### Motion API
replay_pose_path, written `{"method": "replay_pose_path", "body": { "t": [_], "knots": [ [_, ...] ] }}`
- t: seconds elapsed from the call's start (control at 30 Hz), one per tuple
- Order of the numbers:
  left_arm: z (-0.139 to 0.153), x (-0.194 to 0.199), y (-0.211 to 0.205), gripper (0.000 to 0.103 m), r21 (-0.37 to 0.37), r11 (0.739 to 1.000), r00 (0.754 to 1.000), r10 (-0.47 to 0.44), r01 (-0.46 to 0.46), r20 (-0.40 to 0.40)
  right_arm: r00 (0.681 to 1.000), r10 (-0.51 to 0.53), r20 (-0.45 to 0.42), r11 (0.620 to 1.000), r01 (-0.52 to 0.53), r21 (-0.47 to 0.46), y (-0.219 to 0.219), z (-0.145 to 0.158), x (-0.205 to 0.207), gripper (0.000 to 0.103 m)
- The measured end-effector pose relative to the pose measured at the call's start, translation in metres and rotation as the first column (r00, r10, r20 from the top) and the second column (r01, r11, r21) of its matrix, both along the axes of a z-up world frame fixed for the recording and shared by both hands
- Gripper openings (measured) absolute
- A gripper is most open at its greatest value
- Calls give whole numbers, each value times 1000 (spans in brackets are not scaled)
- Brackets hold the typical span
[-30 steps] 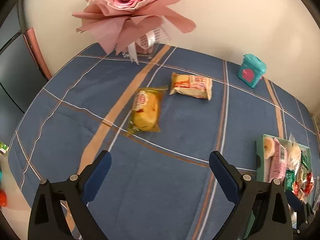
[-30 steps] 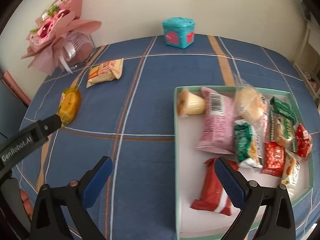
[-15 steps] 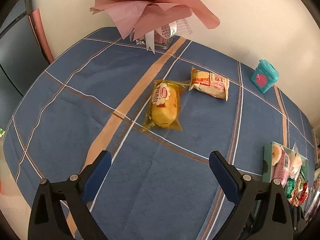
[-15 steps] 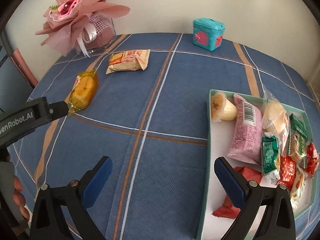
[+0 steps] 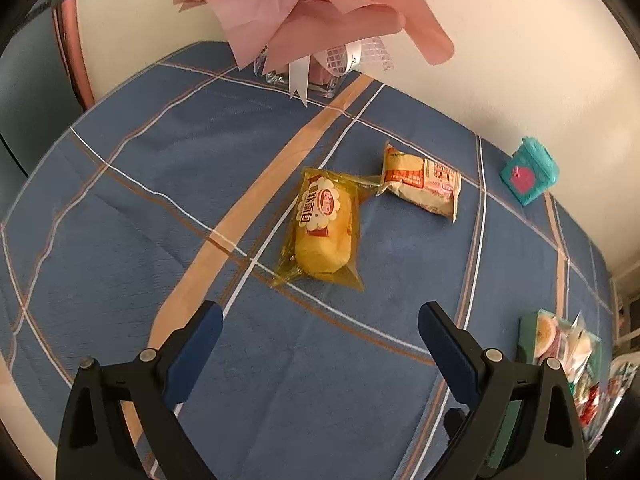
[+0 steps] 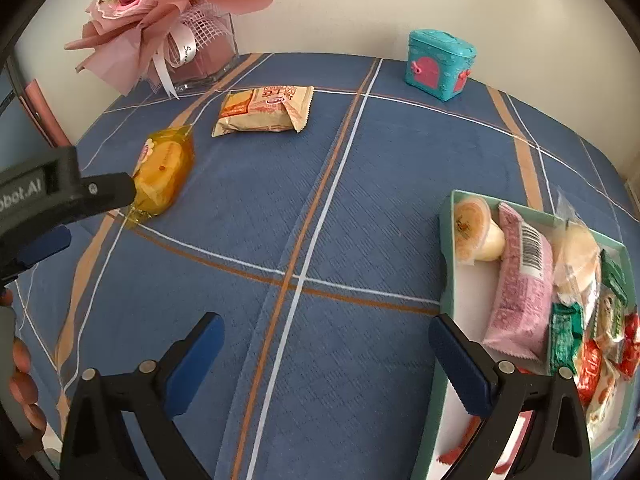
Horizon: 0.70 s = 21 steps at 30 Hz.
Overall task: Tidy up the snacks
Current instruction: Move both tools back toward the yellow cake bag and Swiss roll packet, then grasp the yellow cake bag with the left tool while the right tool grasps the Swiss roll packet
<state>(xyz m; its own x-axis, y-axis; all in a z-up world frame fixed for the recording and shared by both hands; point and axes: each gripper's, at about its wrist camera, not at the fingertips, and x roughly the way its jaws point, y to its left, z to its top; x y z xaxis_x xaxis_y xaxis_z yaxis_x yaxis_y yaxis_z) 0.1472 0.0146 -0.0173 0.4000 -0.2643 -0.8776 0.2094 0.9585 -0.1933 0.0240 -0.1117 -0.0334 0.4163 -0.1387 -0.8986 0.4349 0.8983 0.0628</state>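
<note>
You are at the reach step: your left tongs (image 5: 316, 320) hang with jaws spread wide and empty over the tabletop (image 5: 120, 208), pointed at the yellow bread packet (image 5: 324, 228), which lies just ahead of them. Your right tongs (image 6: 326, 338) are likewise spread wide and hold nothing, hovering above bare cloth just beside the tray's near-left corner.

Take the tray (image 6: 447, 240) as your landmark. The yellow bread packet sits well apart from it, off to the far left. The beige snack packet (image 6: 264, 114) lies just beyond the bread packet, also well away from the tray; in the left wrist view the yellow packet's corner seam nearly touches it, though I cannot tell whether they actually meet.

My judgement of the next move: bring the left tongs forward and down so the jaws straddle the bread packet across its plump middle, then close gently. The wrapper looks slippery and the bun soft, so a hard squeeze would likely crush it. After that comes the carry across to the tray.

Counts: two loose packets outside the tray, one yellow and one beige. Inside the tray, one jelly cup (image 6: 478, 236), one pink packet (image 6: 520, 296), one clear-wrapped round bun (image 6: 576, 260), and a cluster of small green and red packets too crowded to count surely. Beyond the tray, against the wall, stand one teal box (image 6: 440, 64) and one pink bouquet (image 6: 168, 12).
</note>
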Motion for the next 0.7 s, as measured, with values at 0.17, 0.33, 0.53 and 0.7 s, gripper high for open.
{"method": "replay_pose_path", "body": {
  "t": [0.17, 0.33, 0.53, 0.7],
  "knots": [
    [-9, 15, 4, 98, -36, 999, 998, 27, -29, -52, 1000, -3, 14, 1000, 3, 10, -5, -1, 10, 103],
    [-15, 27, 5, 98, -68, 997, 996, 42, -47, -77, 999, -14, 34, 999, 12, 47, -12, -3, 20, 103],
    [-20, 42, -3, 97, -76, 996, 996, 39, -44, -74, 999, -10, 43, 997, 7, 74, -19, -7, 34, 103],
    [-25, 53, -14, 91, -58, 998, 996, 25, -29, -82, 997, -19, 80, 997, 13, 81, -24, -5, 47, 103]
  ]
}}
